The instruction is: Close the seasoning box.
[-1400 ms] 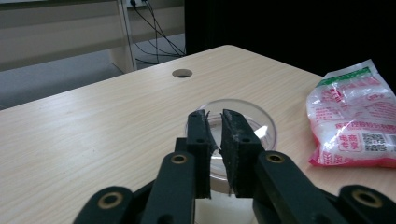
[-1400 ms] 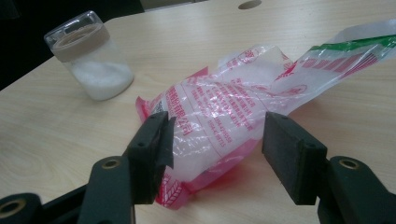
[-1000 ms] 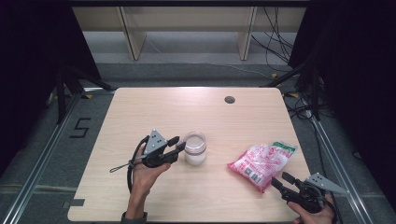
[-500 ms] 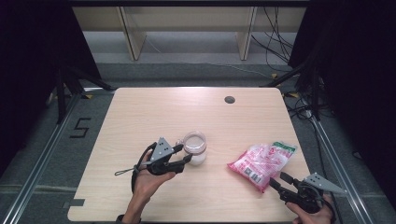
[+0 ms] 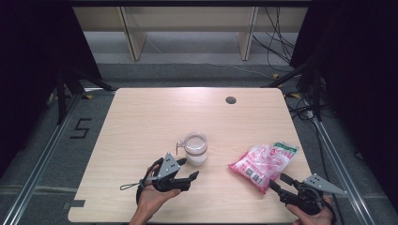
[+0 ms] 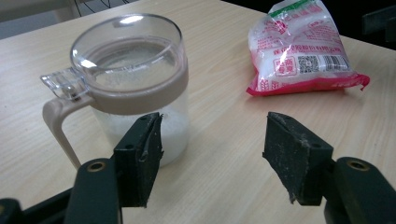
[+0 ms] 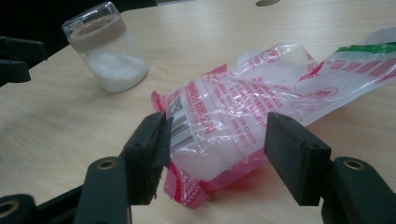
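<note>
A clear lidded jar [image 5: 195, 149] with a beige collar and handle stands mid-table, about a third full of white grains. In the left gripper view the jar [image 6: 128, 88] rises just behind the left jaw. My left gripper [image 5: 187, 168] is open and empty, just short of the jar [image 7: 105, 51]. A pink and white plastic bag [image 5: 264, 161] with a green end lies to the right. My right gripper [image 5: 278, 182] is open at its near end. In the right gripper view the bag's [image 7: 243, 121] barcoded corner lies between the open jaws of the right gripper [image 7: 217, 144].
A dark round hole [image 5: 230, 100] sits in the wooden table [image 5: 150, 117] near the far edge. Beyond the table stand shelf legs and loose cables on the floor. The left gripper [image 6: 215, 140] also faces the bag [image 6: 301, 51] across bare wood.
My left gripper has drawn back from the jar's left side toward the near edge and turned to point right. The jar stayed put. The right gripper barely moved.
</note>
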{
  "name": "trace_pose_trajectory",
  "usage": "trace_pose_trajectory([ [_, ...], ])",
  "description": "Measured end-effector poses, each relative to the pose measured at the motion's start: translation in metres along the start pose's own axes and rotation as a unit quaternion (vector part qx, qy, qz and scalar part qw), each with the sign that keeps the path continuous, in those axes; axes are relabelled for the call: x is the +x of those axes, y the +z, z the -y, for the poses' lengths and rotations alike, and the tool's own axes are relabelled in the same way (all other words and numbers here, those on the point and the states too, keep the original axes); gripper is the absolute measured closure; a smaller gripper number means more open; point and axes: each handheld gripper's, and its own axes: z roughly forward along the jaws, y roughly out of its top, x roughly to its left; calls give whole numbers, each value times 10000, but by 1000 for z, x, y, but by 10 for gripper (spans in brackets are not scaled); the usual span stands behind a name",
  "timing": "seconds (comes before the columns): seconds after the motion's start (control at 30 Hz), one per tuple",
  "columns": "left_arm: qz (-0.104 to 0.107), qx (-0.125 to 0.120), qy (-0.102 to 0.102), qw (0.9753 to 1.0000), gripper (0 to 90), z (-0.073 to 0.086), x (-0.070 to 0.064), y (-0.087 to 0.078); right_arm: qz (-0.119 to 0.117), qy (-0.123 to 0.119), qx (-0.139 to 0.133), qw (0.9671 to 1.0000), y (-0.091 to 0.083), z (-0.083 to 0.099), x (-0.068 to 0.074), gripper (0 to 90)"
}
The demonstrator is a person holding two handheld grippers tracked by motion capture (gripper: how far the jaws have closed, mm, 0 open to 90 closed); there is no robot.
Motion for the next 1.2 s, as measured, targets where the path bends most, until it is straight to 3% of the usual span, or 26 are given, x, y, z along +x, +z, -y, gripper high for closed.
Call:
trace_pose_trajectory([
  [0.1, 23, -15, -4, 10000, 358, 3, -3, -3, -99, 47, -62, 9999, 1, 0, 3, 400],
  [0.13, 29, -13, -24, 10000, 352, 5, -4, -3, -126, 166, -34, 9998, 1, 1, 5, 399],
  [0.17, 28, 1, 13, 10000, 347, 6, -5, -4, -132, 145, -24, 9998, 1, 1, 6, 399],
  [0.2, 41, 9, -9, 10000, 342, 7, -6, -4, -39, -148, -56, 9999, 1, 1, 2, 398],
  [0.33, 84, 87, -16, 9999, 328, 15, -8, -3, -144, -72, 7, 9999, 1, 1, 6, 396],
  [0.37, 59, 114, -5, 9999, 323, 16, -9, -3, -108, -158, -21, 9998, 1, 1, 6, 395],
  [0.4, 57, 193, 63, 9998, 316, 17, -9, -3, -150, 41, 33, 9999, 1, 2, 9, 395],
  [0.5, 103, 196, 65, 9997, 310, 22, -12, -3, -132, -22, 108, 9999, 0, 2, 10, 393],
  [0.57, 116, 204, 56, 9997, 308, 25, -13, -4, -163, -227, 47, 9996, 1, 2, 8, 389],
  [0.67, 122, 238, 30, 9996, 299, 30, -15, -6, -216, -57, 104, 9997, 2, 5, 13, 370],
  [0.73, 108, 281, 103, 9995, 296, 34, -18, -8, -194, -78, 240, 9995, 0, 5, 14, 367],
  [0.77, 111, 314, 110, 9994, 296, 36, -19, -8, -249, -313, 158, 9991, 2, 6, 12, 366],
  [0.8, 144, 296, 112, 9994, 294, 37, -20, -9, -250, -316, 277, 9988, 0, 6, 13, 364],
  [0.83, 98, 320, 111, 9994, 293, 38, -21, -10, -223, -401, 209, 9987, 1, 7, 14, 362],
  [0.87, 138, 272, 85, 9995, 293, 39, -22, -10, -267, -425, 315, 9982, 0, 7, 15, 361],
  [0.9, 186, 305, 87, 9993, 290, 39, -23, -11, -320, -370, 269, 9984, 1, 8, 18, 360],
  [0.93, 214, 277, 49, 9994, 287, 39, -24, -11, -336, -532, 308, 9975, 1, 8, 18, 357],
  [0.97, 208, 293, 56, 9993, 284, 39, -25, -12, -319, -433, 393, 9978, 0, 10, 22, 355],
  [1.0, 223, 265, 69, 9994, 282, 40, -26, -10, -375, -634, 384, 9965, 2, 10, 21, 353],
  [1.03, 223, 298, 84, 9993, 280, 41, -28, -9, -338, -531, 514, 9967, 0, 11, 26, 349],
  [1.07, 261, 262, 18, 9993, 278, 41, -30, -7, -401, -792, 410, 9952, 2, 11, 23, 348],
  [1.1, 243, 355, 115, 9990, 276, 42, -30, -7, -397, -632, 528, 9958, 0, 12, 28, 346],
  [1.17, 237, 411, 123, 9988, 272, 44, -33, -6, -462, -828, 418, 9946, 0, 13, 27, 340],
  [1.2, 308, 401, 114, 9987, 271, 45, -34, -4, -493, -762, 471, 9948, 0, 15, 28, 338],
])
